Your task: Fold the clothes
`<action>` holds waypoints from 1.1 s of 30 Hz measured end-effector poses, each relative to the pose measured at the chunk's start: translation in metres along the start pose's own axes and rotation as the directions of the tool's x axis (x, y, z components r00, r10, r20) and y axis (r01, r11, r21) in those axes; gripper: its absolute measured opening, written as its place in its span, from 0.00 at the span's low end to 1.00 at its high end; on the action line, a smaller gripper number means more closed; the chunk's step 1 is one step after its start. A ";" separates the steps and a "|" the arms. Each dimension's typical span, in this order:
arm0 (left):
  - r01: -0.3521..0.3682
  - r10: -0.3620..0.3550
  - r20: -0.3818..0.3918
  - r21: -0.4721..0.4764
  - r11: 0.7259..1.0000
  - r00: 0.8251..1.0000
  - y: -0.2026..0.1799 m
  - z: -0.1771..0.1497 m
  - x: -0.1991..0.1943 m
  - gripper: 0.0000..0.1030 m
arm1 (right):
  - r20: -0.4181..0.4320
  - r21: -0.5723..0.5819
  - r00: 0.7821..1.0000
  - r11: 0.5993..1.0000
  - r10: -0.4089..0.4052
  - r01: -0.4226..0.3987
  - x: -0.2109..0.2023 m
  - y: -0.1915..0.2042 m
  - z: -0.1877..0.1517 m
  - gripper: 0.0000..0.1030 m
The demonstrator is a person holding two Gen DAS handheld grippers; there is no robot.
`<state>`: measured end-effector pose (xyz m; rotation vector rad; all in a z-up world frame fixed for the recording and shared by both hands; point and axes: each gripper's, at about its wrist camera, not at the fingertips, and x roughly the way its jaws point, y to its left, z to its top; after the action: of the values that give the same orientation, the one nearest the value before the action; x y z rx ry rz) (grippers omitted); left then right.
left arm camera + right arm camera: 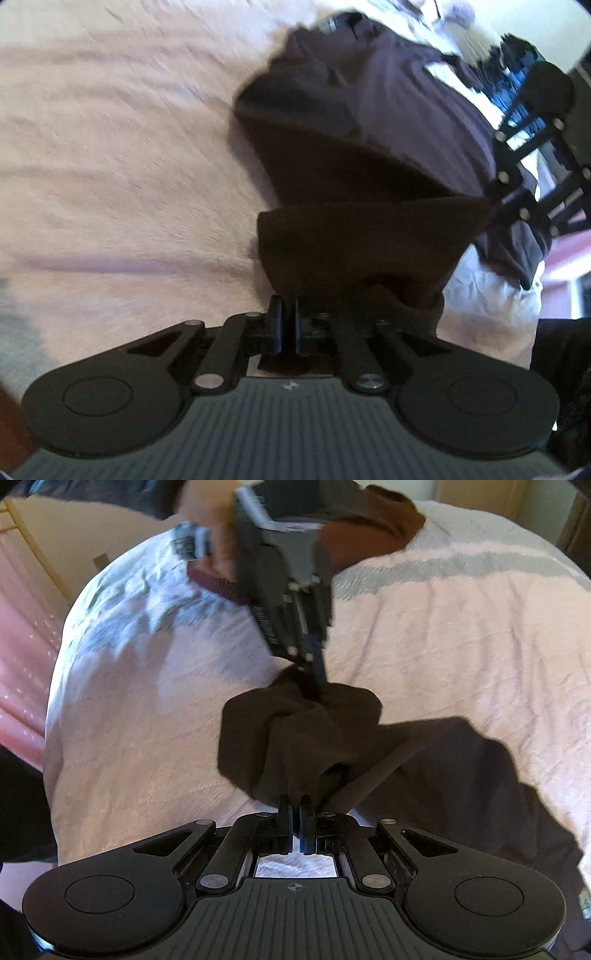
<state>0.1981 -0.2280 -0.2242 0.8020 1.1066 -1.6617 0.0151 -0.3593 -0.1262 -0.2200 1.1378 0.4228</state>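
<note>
On the bed point(461, 627), over the pale pink textured cover, I've got a dark brown garment point(303, 734) pinched at two spots. My left tool point(287, 317) has its jaws clamped together on a folded brown edge, which bunches up right in front of the fingers. My right tool point(295, 812) is squeezed tight too, with a gathered wad of the same cloth caught between its pads. From the right wrist view, the left tool point(314, 679) comes down from above and bites into the top of that bunch, so both grips sit close together on the fabric. Most of the garment spreads off toward the right edge of the bed, lying flat and dark. Another brown piece of cloth point(373, 524) sits near the far edge. Bit blurry up there, so can't say what it is.
</note>
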 end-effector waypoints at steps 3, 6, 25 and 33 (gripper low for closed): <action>-0.121 0.135 0.116 -0.125 0.985 0.984 0.004 -0.021 -0.072 0.03 | 0.060 -0.018 0.998 0.999 -0.027 0.029 -0.021 -0.008 0.020 0.01; -0.271 0.334 0.182 -0.303 0.914 0.925 0.009 -0.056 -0.147 0.04 | 0.190 -0.002 0.981 0.999 -0.047 0.048 -0.038 -0.020 0.056 0.01; -0.279 0.328 0.114 -0.314 0.907 0.938 -0.066 -0.066 -0.072 0.30 | -0.130 0.760 0.938 0.575 -0.322 0.302 -0.098 0.032 -0.145 0.60; 0.006 -0.005 0.130 -0.004 1.000 0.992 -0.227 -0.027 0.018 0.36 | -0.329 0.877 0.869 0.222 -0.371 0.427 -0.181 0.109 -0.287 0.60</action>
<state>-0.0218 -0.1772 -0.1815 0.6790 1.0219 -1.6909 -0.3343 -0.4086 -0.0745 0.5333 1.1508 -0.7902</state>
